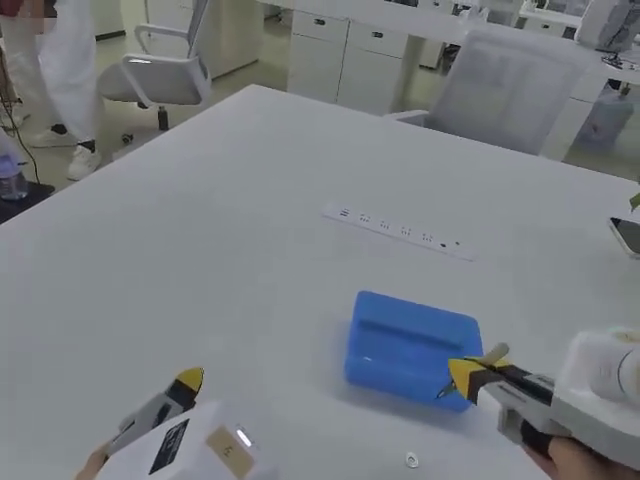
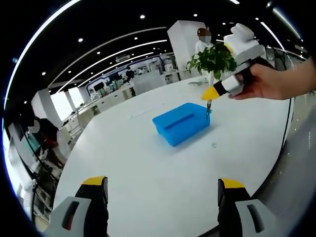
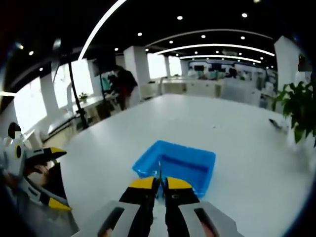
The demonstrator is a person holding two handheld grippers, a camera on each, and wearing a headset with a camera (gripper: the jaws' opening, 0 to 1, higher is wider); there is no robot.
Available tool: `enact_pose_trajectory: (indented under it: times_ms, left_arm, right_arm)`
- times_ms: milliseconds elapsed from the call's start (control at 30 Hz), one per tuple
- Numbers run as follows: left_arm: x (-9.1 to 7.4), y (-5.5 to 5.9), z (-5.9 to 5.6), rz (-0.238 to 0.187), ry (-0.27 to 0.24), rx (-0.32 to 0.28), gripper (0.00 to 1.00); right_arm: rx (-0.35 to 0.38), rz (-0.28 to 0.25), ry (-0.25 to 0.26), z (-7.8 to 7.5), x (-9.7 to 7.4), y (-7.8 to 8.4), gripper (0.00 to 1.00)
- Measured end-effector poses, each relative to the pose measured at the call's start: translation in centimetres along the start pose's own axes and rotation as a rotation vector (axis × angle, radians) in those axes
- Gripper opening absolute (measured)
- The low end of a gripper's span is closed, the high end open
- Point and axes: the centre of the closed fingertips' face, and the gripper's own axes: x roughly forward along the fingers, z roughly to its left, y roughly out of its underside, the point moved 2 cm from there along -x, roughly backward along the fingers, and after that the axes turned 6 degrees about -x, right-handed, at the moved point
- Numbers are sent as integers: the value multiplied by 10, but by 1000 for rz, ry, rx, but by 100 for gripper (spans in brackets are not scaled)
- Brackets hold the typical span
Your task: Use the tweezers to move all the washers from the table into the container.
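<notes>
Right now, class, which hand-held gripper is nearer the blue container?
Right. The right hand-held gripper, shut on the tweezers, hangs over the blue container at its near edge. The left hand-held gripper, open, is well off to the person's left above the table.

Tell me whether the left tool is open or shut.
Open. In the left gripper view the left tool has its two yellow-tipped jaws far apart, with bare table between them.
</notes>
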Motion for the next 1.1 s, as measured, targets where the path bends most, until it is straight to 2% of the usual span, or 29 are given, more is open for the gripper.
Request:
enact_pose_trajectory:
  times_ms: [200,367,500,633,933,1100]
  left_arm:
    - [0,1,1,4,-10,14,94]
    - [0,1,2,2,-15,14,94]
    - [0,1,2,4,-17,15,93]
    - [1,1,2,6,-18,23,93]
    - [1,3,1,12,-21,38,93]
    - [1,3,2,13,-23,39,93]
  right_arm:
    - [46,60,-12,5,6,28,4]
    - [60,74,-19,7,14,34,4]
    - [18,114,-18,11,20,43,4]
    - [48,113,-22,13,19,46,4]
    - [61,105,-20,11,22,46,4]
    - [44,107,-15,12,23,46,4]
